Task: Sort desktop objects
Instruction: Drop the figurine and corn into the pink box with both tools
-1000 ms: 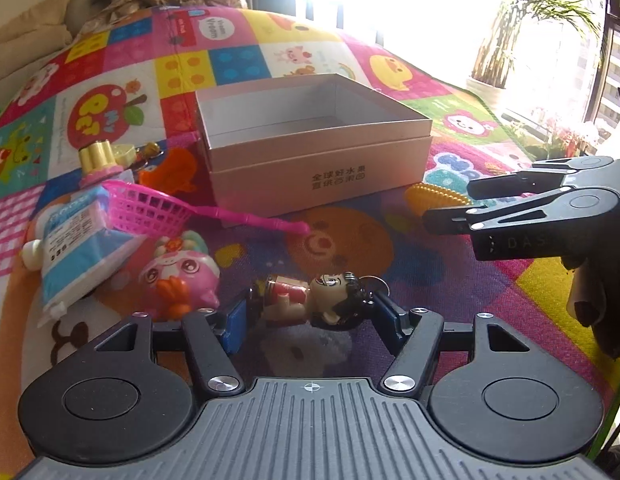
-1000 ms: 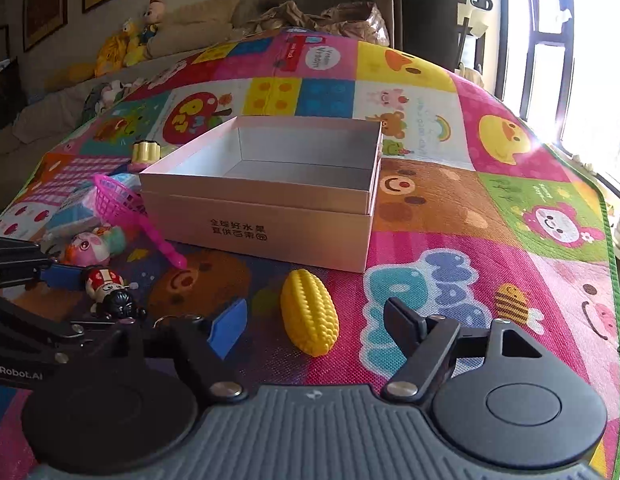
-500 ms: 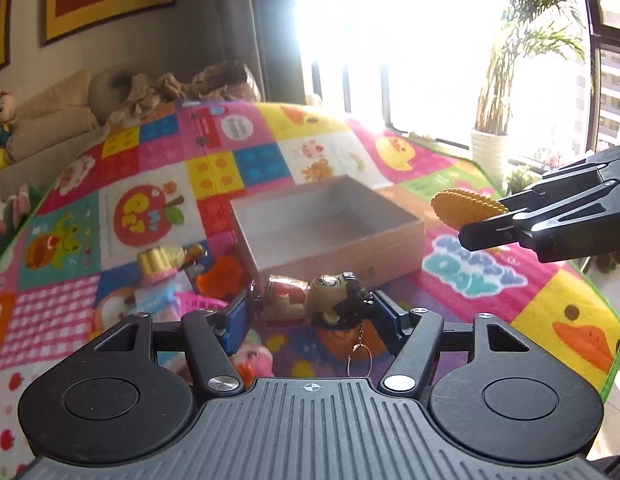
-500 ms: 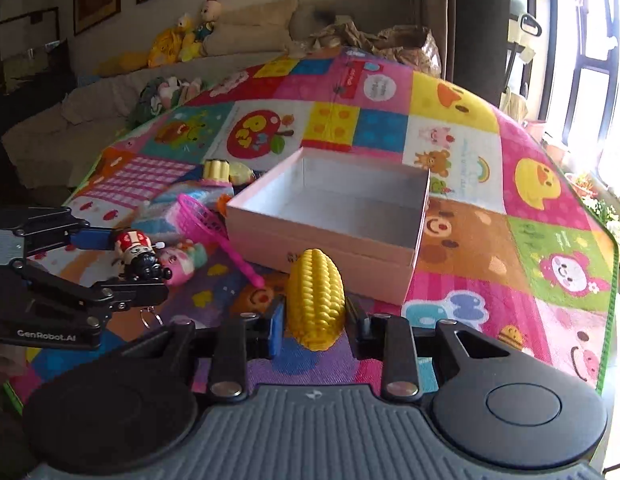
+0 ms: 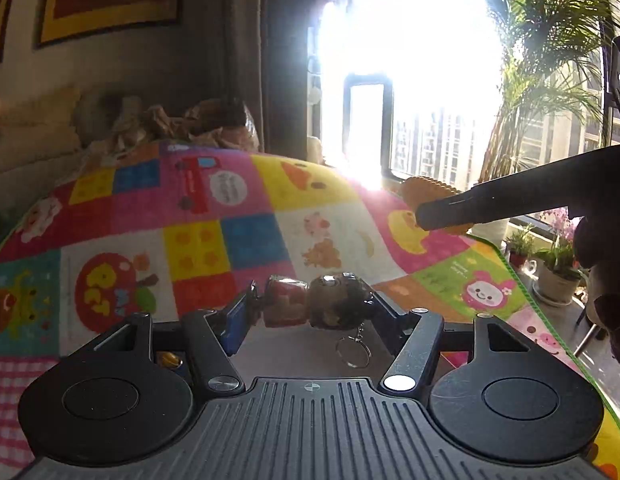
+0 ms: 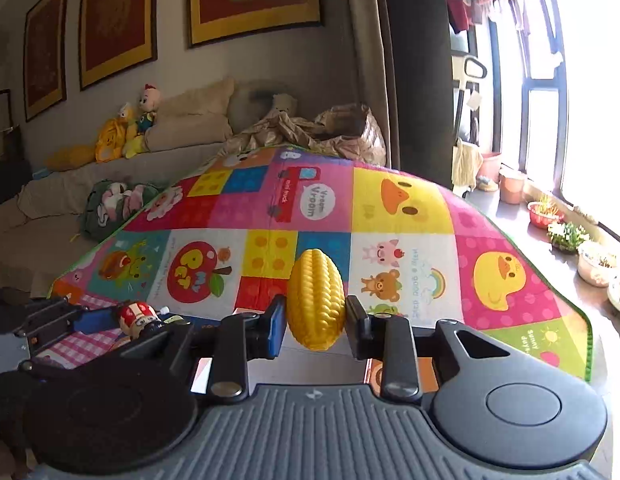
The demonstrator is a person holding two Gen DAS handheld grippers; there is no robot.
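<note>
The left gripper (image 5: 314, 310) pinches a small red-and-black cartoon figurine keychain (image 5: 316, 306) sideways between its jaws, while the right gripper (image 6: 316, 320) clamps a yellow plastic corn cob (image 6: 316, 300) upright between its own, above the colourful patchwork play mat (image 6: 410, 216).

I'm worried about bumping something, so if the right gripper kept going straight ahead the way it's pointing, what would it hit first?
Probably nothing close by. The right gripper, shut on the toy corn, points out over the play mat. The first thing on that line seems to be the mat's far part, though depth is hard to judge.
</note>
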